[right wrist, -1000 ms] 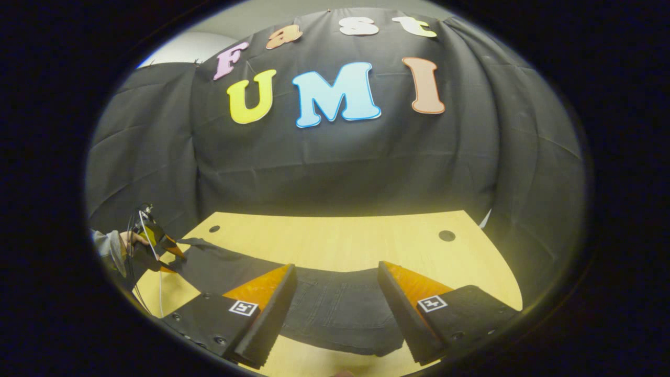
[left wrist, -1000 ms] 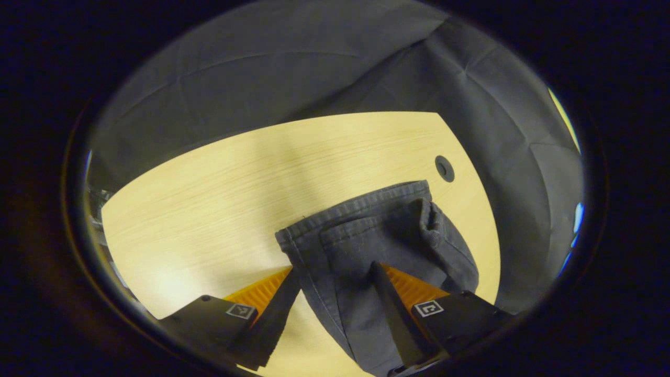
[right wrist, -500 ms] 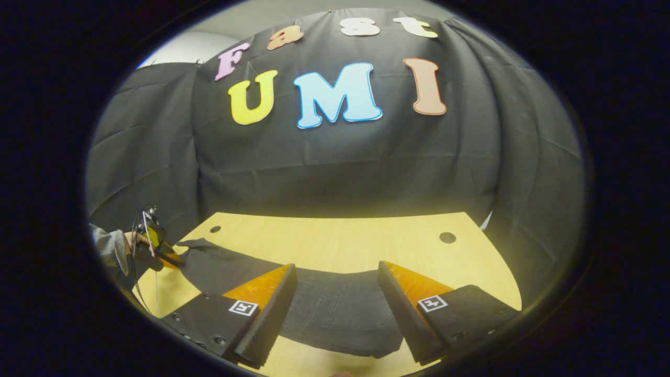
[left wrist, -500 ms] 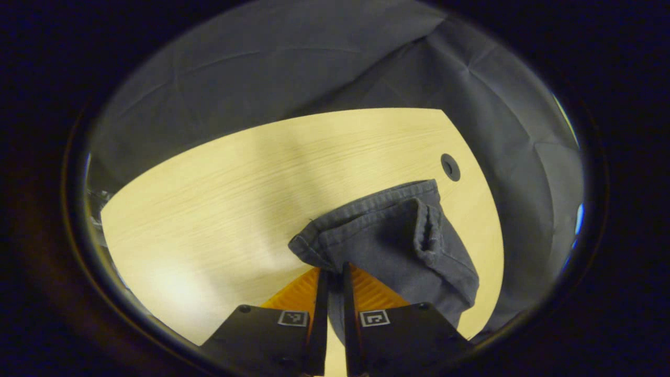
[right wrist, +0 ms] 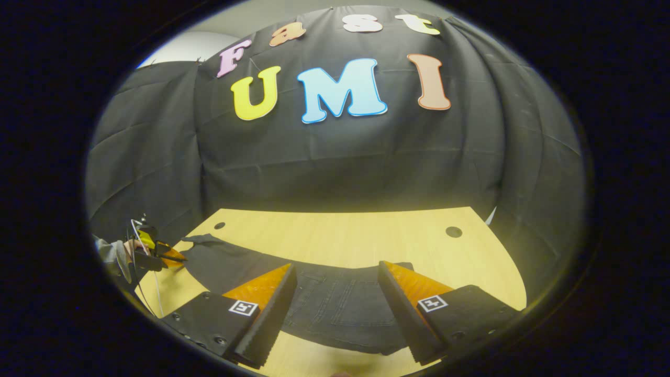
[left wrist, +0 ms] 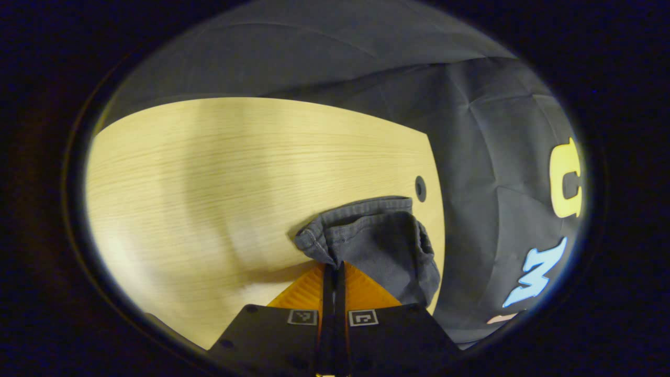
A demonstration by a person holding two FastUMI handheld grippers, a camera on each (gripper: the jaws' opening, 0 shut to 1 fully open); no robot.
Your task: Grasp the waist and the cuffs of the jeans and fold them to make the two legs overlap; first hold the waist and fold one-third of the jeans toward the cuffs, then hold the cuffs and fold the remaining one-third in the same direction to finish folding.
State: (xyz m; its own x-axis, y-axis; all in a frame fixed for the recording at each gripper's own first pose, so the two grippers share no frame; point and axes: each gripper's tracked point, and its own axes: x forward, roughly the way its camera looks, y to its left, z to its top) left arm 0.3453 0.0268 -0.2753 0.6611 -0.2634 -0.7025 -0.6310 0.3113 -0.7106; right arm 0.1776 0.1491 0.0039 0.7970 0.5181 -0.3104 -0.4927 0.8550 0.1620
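In the left gripper view, the left gripper [left wrist: 333, 272] has its two fingers pressed nearly flat together, and a bunched corner of the jeans [left wrist: 374, 241] is pinched between them right at the tips. This is the cuff end: the hem [left wrist: 361, 207] shows its stitched edge, crumpled and lifted into a small heap just past the fingers, while the cloth beyond droops back to the table [left wrist: 220, 178]. A little farther on, a round hole [left wrist: 420, 188] sits in the tabletop just beyond the hem, near the table's far edge. Over to the right gripper view: the right gripper [right wrist: 337, 275] is spread wide, its fingers well apart and gripping nothing, poised over the waist end of the jeans [right wrist: 335, 306], which lies flat on the table [right wrist: 345, 235] between and under the tips; whether the tips touch the denim is hard to say from this angle. From there the jeans stretch away leftward in a long dark band across the wood. At their far end the left gripper [right wrist: 170, 256] meets the cuff, held by a hand [right wrist: 128, 246] in a grey sleeve [right wrist: 107, 251]. Farther back, two holes mark the tabletop.
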